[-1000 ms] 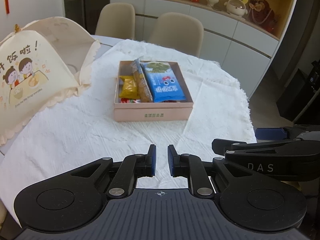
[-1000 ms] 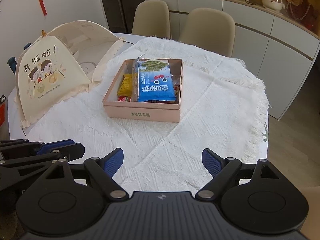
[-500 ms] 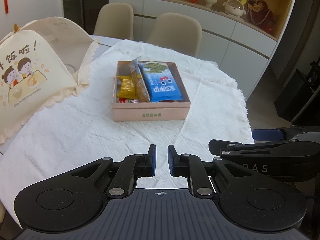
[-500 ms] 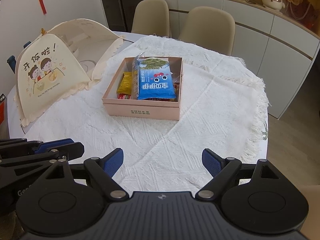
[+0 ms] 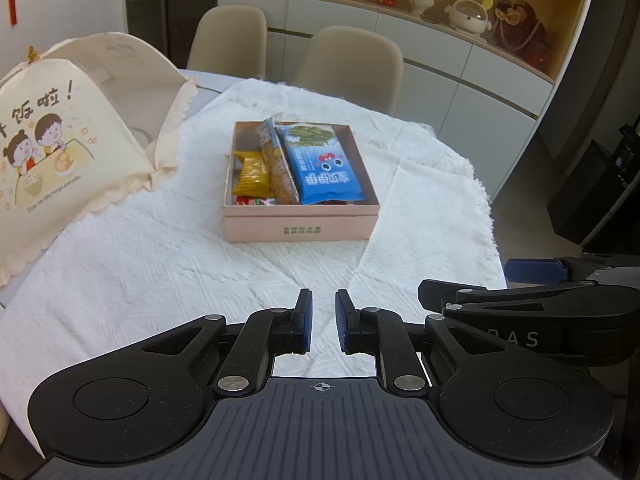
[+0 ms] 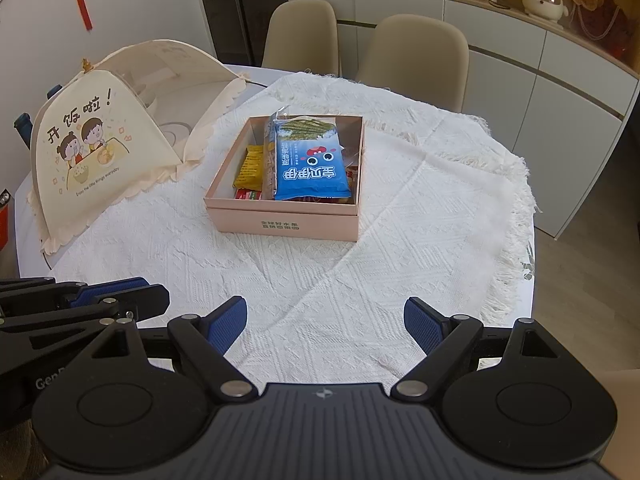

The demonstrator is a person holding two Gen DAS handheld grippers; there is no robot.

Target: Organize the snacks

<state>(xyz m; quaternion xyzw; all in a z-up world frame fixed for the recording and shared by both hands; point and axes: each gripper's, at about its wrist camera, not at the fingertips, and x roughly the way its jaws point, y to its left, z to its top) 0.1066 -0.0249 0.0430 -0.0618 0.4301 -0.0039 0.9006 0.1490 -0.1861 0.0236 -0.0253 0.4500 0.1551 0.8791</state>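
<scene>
A round table (image 6: pixel 516 292) under a white textured cloth (image 6: pixel 400 216) filled the middle of both views. At the upper left sat a cream mesh food cover (image 6: pixel 100 152) with a cartoon print. The pink box (image 5: pixel 300 228) lay at frame centre, well apart from both grippers, holding the snacks — a blue packet (image 5: pixel 324 168) on top, a tan packet (image 5: pixel 280 164) on edge beside it, a yellow packet (image 5: pixel 252 174) further left. Along the bottom edge, the left gripper (image 5: pixel 321 322) had its jaws nearly together, empty; the right gripper (image 6: pixel 325 326) stood with jaws wide apart, holding nothing.
</scene>
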